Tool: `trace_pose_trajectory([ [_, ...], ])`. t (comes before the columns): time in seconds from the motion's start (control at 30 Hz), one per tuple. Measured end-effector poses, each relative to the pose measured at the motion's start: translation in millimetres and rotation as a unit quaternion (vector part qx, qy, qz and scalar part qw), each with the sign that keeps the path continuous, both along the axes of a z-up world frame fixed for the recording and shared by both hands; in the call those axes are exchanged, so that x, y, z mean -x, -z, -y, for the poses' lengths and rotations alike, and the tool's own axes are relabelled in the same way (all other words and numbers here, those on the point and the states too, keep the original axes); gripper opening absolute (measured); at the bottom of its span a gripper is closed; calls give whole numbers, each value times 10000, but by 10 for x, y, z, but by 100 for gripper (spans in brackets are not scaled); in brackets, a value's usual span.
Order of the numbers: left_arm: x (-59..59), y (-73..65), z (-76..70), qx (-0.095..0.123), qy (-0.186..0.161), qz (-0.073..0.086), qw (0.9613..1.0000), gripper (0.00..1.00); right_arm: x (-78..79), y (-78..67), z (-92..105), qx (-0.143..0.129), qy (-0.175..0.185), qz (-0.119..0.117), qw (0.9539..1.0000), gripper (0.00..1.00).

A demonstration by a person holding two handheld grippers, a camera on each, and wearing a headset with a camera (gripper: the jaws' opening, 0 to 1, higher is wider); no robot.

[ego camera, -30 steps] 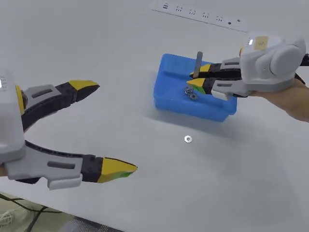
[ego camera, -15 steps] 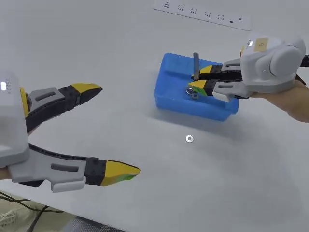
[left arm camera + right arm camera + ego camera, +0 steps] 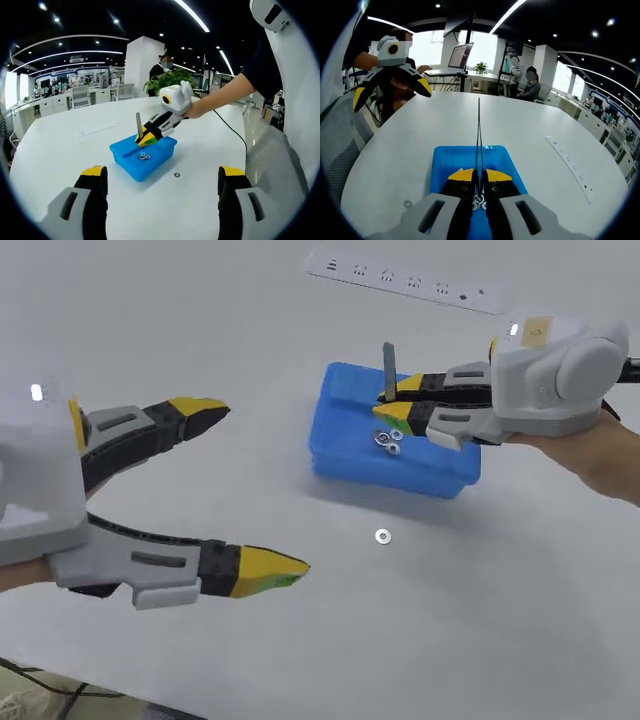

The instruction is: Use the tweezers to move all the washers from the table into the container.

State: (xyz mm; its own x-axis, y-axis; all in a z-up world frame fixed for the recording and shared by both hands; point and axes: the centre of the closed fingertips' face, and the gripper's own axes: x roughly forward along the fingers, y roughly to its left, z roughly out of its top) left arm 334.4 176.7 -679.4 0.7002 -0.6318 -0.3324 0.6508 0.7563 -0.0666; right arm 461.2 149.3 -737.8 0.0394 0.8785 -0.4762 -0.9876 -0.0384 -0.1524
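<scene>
Table (image 3: 395, 150): washers (image 3: 479, 202) partly jaw-hidden.

We find no writing that we can read with any certainty. A small tan sticker (image 3: 538, 331) sits on top of the body of the right hand-held gripper (image 3: 395, 408), and it bears a dark mark too blurred to tell. Beyond that hand-held gripper, a white power strip (image 3: 405, 283) on the bench (image 3: 480, 620) carries tiny dark marks, illegible. Far ahead of it, a monitor (image 3: 460, 55) glows, its contents too small.
</scene>
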Motion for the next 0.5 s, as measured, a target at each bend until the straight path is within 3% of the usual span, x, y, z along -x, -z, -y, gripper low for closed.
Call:
trace_pose_trajectory([
  [0.27,-438,-177,45,48,170,330,9993,91,-22,-71,48,-54,58,54,10000,7],
  [0.33,-566,-244,94,105,233,425,9988,89,-14,-82,57,-48,56,89,9999,7],
  [0.4,-698,-302,160,51,263,625,9977,84,-3,-87,67,-53,49,113,9999,7],
  [0.5,-843,-328,271,163,353,663,9970,82,24,-73,79,-42,38,139,9999,7],
])
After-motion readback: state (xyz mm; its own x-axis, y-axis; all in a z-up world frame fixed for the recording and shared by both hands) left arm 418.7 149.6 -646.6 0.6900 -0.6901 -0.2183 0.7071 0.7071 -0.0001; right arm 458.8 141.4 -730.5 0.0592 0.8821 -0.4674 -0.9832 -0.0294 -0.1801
